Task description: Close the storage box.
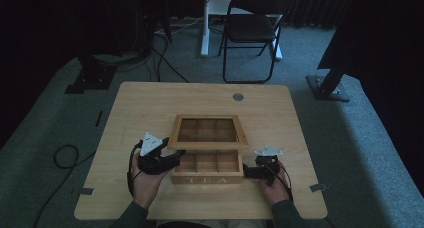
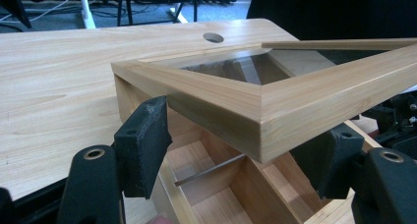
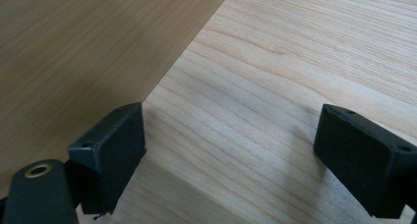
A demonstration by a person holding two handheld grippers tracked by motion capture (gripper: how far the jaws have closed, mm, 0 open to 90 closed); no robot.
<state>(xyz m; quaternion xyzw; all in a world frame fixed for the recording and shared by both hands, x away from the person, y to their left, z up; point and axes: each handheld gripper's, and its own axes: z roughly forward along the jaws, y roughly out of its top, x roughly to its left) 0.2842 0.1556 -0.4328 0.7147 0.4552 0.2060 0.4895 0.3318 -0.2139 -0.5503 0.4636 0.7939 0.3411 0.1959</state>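
Wooden tea box [image 1: 207,173] sits near the front edge of the desk [image 1: 145,103], right in front of the person, with "TEA" on its front face. Its glass-paned lid [image 1: 208,132] is partway up, tilted over the open compartments.

Left hand-held gripper [image 1: 172,158] is doing the lifting. In the left gripper view its jaws are spread wide around the front left corner of the lid [image 2: 265,111], one pad [image 2: 142,145] on each side, and it's hard to tell whether they're actually pressing on the wood or just cradling it. The dividers inside the box [image 2: 216,194] show underneath, and the compartments in sight look empty.

Right hand-held gripper [image 1: 252,172] is parked at the right end of the box, jaws spread and holding nothing. Its own view has the box wall [image 3: 83,52] just beside one pad and bare desk [image 3: 275,86] between the jaws.

Risk here, imo: the lid is resting on an open, loose hold at a single corner. If it slides off those pads it'll slam back down, and that pane is glass. Also, the right gripper only seems to sit next to the box, not clamp it, so a hard push on the lid could probably skate the whole box backward.
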